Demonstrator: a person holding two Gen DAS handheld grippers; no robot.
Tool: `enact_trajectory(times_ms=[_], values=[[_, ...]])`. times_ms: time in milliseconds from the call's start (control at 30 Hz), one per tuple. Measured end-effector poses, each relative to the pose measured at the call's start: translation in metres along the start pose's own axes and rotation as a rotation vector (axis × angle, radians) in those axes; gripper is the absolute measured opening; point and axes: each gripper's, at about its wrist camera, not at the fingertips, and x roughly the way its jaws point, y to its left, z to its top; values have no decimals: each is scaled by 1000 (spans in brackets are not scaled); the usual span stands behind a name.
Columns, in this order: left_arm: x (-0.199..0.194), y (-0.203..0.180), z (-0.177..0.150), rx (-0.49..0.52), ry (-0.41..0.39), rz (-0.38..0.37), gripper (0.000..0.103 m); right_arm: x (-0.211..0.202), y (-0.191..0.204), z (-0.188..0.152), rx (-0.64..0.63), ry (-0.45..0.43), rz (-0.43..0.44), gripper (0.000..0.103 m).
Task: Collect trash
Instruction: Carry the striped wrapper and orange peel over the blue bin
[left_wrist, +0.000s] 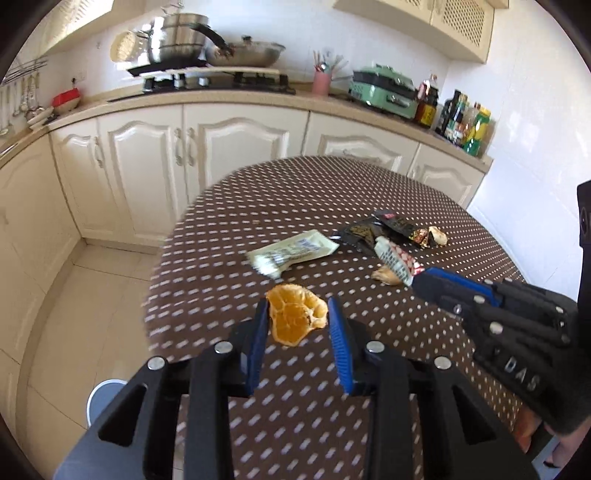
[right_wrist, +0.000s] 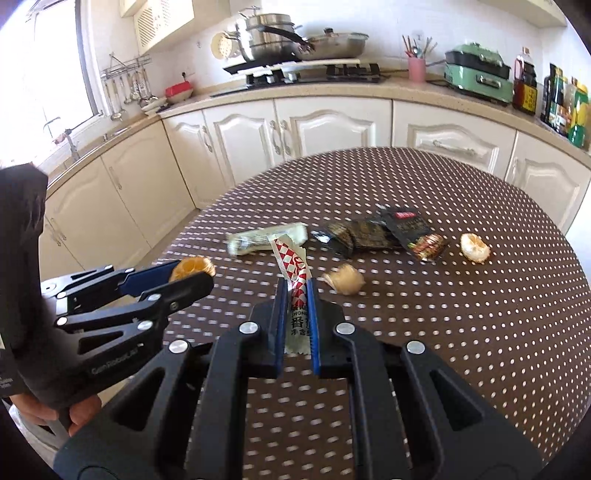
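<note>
My left gripper (left_wrist: 297, 301) is shut on a piece of orange peel (left_wrist: 295, 321) and holds it just above the brown dotted table (left_wrist: 332, 192). The right wrist view shows that peel (right_wrist: 192, 267) in the left gripper (right_wrist: 194, 275) at the left. My right gripper (right_wrist: 297, 282) is shut on a red-and-white checked sachet (right_wrist: 293, 266), which sticks out past its fingertips. On the table lie a white wrapper (right_wrist: 266, 238), black wrappers (right_wrist: 376, 236) and two pale peel pieces (right_wrist: 345, 280) (right_wrist: 474, 247).
Cream kitchen cabinets (left_wrist: 184, 147) run behind the table, with a stove and pots (left_wrist: 207, 55), a green appliance (left_wrist: 384, 90) and bottles (left_wrist: 461, 122) on the counter. A round white bin (left_wrist: 101, 400) stands on the tiled floor at the lower left.
</note>
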Motion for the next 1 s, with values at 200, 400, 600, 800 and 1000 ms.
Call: enact_trajectory(times_ms=[200,400,600,800,1000], values=[[-44,49,-25,-47,-54,82,31,-4,56,3,-59,-18,53,11],[-83,124,-62,-140,-76,202,31,17,149,-1,-155,9,158,11],[-99,211,-110,-270,-37,301,31,61,237,-18,-229,82,260,11],[-95,282,-150,-382,14,376,31,126,312,-52,-286,194,322,11],[-72,335,-181,-458,66,431,31,189,353,-78,-299,285,326,11]])
